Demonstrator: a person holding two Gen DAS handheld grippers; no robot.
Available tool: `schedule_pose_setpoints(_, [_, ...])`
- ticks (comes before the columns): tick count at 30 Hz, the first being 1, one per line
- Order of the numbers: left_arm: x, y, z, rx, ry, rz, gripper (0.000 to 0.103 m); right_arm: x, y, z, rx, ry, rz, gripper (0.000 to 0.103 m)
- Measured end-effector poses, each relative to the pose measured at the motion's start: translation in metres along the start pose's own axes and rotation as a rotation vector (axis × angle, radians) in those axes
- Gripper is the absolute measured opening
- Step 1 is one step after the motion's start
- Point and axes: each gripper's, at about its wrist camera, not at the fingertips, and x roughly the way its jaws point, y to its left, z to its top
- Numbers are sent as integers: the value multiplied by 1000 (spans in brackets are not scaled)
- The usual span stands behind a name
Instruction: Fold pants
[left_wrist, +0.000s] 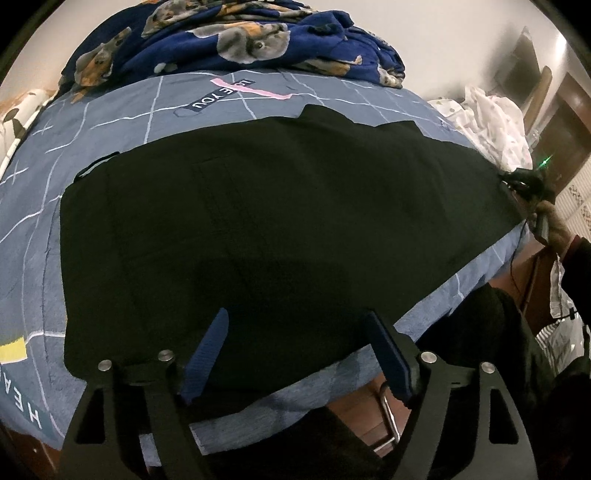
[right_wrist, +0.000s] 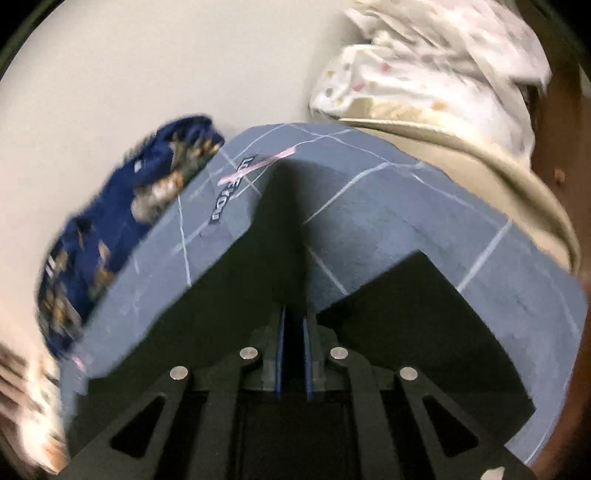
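Black pants (left_wrist: 258, 221) lie spread flat across a blue-grey bedsheet (left_wrist: 110, 122) with white lines. My left gripper (left_wrist: 295, 321) is open and empty, hovering over the pants' near edge at the bed's front. My right gripper (right_wrist: 294, 325) is shut on a raised fold of the black pants (right_wrist: 288, 236), lifting the fabric into a ridge. The right gripper also shows in the left wrist view (left_wrist: 524, 184) at the pants' far right end, held by a hand.
A dark blue dog-print blanket (left_wrist: 240, 40) is bunched at the back of the bed. White spotted bedding (left_wrist: 491, 122) lies at the right; it also shows in the right wrist view (right_wrist: 424, 66). The bed's front edge drops to a reddish-brown floor (left_wrist: 354, 413).
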Motion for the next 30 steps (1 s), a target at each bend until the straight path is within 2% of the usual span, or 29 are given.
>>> schedule_pose_setpoints(4, [3,-4,1,18,3,7,85,4,3,1,-46,18,0,13])
schedule_pose_setpoints(6, [4,-7,1,27,7,15,86,9,-2,3,-12,31,1,13])
schedule_pose_setpoints(9, [4,-7,1,24,6,13,86,13,-15,2,89,48,51,13])
schedule_pose_setpoints(14, [4,-7,0,26,0,5,87,23,-26,7,166,57,108,13])
schedule_pose_setpoints(17, [4,-6,0,28,-2,0,88,25,-29,9,212,69,142,5])
schedule_pose_setpoints(20, [1,-2,2,11,-4,-25,88,8,-30,8,255,32,203,4])
schedule_pose_setpoints(23, [-5,9,5,-23,-13,-29,88,-26,-46,-2,350,-14,288,4])
schedule_pose_setpoints(26, [-8,20,10,-56,-13,-28,88,-49,-70,-16,416,-13,300,4])
schedule_pose_setpoints(30, [-11,31,14,-72,-13,-21,88,-59,-94,-38,482,9,296,4])
